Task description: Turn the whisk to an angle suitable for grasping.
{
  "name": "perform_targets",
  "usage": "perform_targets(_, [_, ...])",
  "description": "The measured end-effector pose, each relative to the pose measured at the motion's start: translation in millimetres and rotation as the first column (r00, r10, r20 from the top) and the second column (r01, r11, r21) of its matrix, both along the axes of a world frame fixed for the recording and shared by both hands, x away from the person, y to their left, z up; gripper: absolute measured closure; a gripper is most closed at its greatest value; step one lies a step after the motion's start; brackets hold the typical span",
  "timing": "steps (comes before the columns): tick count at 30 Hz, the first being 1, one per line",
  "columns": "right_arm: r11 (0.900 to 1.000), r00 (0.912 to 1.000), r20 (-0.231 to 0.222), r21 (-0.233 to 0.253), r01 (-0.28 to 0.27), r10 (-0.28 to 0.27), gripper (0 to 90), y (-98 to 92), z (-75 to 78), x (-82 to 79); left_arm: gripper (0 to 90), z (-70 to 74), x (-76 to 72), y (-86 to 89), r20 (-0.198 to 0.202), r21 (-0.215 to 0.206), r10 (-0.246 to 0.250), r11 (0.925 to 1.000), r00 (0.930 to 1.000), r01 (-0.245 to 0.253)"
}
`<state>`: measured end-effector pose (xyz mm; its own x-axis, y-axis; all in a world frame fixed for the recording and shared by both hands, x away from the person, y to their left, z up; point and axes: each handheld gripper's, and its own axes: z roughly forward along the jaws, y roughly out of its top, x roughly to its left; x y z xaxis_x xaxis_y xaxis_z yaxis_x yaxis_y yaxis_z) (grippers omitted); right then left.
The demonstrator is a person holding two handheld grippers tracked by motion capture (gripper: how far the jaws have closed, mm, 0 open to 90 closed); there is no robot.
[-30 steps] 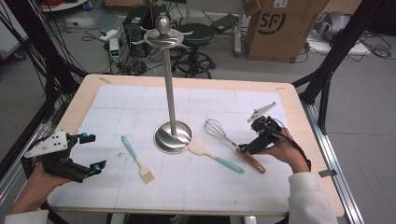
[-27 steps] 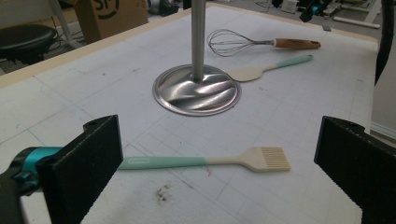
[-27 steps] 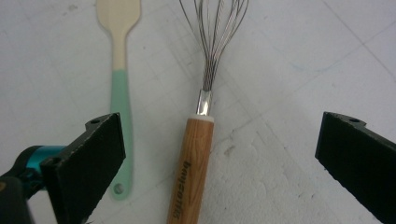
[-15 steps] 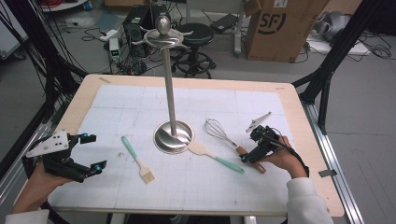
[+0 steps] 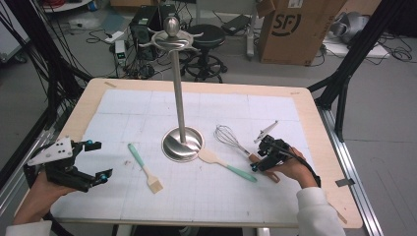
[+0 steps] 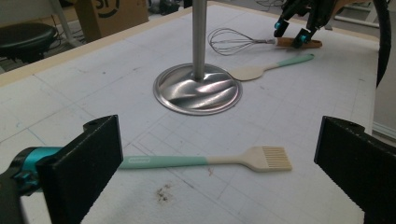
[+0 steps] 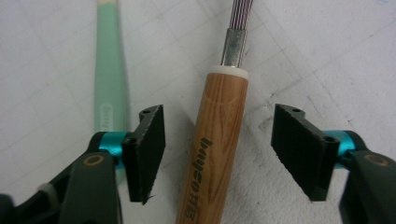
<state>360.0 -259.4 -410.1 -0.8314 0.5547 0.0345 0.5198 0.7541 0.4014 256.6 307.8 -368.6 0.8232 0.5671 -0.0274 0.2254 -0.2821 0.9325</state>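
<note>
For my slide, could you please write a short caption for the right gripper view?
Open right claw straddling the wooden whisk handle, beside a green spatula handle.

Right tool (image 7: 218, 154) straddles whisk handle (image 7: 215, 149), gaps either side; green spatula handle (image 7: 109, 88) lies close beside it, crowding one jaw.

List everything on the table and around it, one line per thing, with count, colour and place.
whisk: 1, wire head, wooden handle, lying right of the stand, handle between the right gripper's open jaws
spatula: 1, cream blade, mint handle, beside the whisk
pastry brush: 1, mint handle, cream bristles, left of the stand's base
utensil stand: 1, silver, table centre
grid mat: 1, white, covering the table
cardboard box: 1, brown, floor behind
stool: 1, black, floor behind
left gripper: 1, black, open, table's left edge
right gripper: 1, black, open, astride the whisk handle
</note>
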Motion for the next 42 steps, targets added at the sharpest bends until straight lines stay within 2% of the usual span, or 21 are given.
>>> perform_targets(1, [1.000,1.0000,-0.006,-0.007,0.007,-0.007,43.8,0.8,-0.1,0.4,1.7,0.2,-0.1,0.3,0.001,0.001,-0.001,1.0000,1.0000,0.001])
perform_targets(4, [1.000,0.9999,-0.008,-0.004,0.011,-0.011,48.2,1.7,-1.2,1.1,1.7,0.2,0.1,0.5,0.002,0.000,0.000,1.0000,1.0000,0.000])
perform_targets(10, [1.000,0.9997,-0.016,-0.020,0.018,-0.018,63.9,4.9,-3.0,3.3,1.7,0.2,0.4,-0.6,0.003,0.003,-0.005,1.0000,1.0000,0.005])
perform_targets(12, [0.999,0.9995,-0.010,-0.038,0.030,-0.031,65.3,7.6,-2.9,3.1,1.7,0.2,0.4,-0.9,0.002,0.002,-0.005,1.0000,1.0000,0.005])
perform_targets(16, [0.997,0.9974,-0.019,-0.033,0.069,-0.070,69.3,7.8,-2.4,4.7,1.6,0.2,0.8,-1.5,0.002,0.003,-0.008,1.0000,1.0000,0.008])
perform_targets(23, [0.998,0.9985,0.004,-0.040,0.054,-0.054,70.4,7.3,2.9,4.6,1.6,-0.8,1.1,-0.7,-0.003,0.001,-0.003,1.0000,1.0000,0.003])
perform_targets(28, [0.999,0.9987,0.014,0.003,0.048,-0.048,70.4,2.3,12.2,3.1,1.6,-1.1,0.9,0.3,-0.003,0.002,0.000,1.0000,1.0000,0.000])
perform_targets(30, [0.999,0.9990,0.028,0.022,0.035,-0.036,70.4,0.5,18.5,1.9,1.7,-1.0,0.6,0.5,-0.002,0.003,0.001,1.0000,1.0000,-0.001])
perform_targets(34, [0.996,0.9981,0.052,0.075,-0.037,0.033,70.3,-2.0,33.0,-4.1,1.6,-1.6,0.4,1.4,-0.003,0.005,0.003,1.0000,1.0000,-0.003])
perform_targets(36, [0.994,0.9952,0.068,0.083,-0.076,0.070,70.3,-3.6,41.2,-7.8,1.6,-2.0,0.3,2.6,-0.004,0.006,0.007,1.0000,1.0000,-0.007])
perform_targets(38, [0.990,0.9914,0.091,0.100,-0.103,0.094,70.3,-7.0,50.6,-11.9,1.6,-2.0,0.0,3.5,-0.004,0.006,0.011,0.9999,0.9999,-0.011])
perform_targets(41, [0.983,0.9887,0.099,0.135,-0.125,0.112,70.3,-12.4,62.9,-18.6,1.6,-1.3,-0.9,3.9,-0.003,0.004,0.012,0.9999,0.9999,-0.012])
perform_targets(42, [0.977,0.9833,0.121,0.149,-0.154,0.136,70.3,-15.4,71.3,-22.9,1.6,-0.9,-1.1,4.1,-0.001,0.005,0.014,0.9999,0.9999,-0.014])
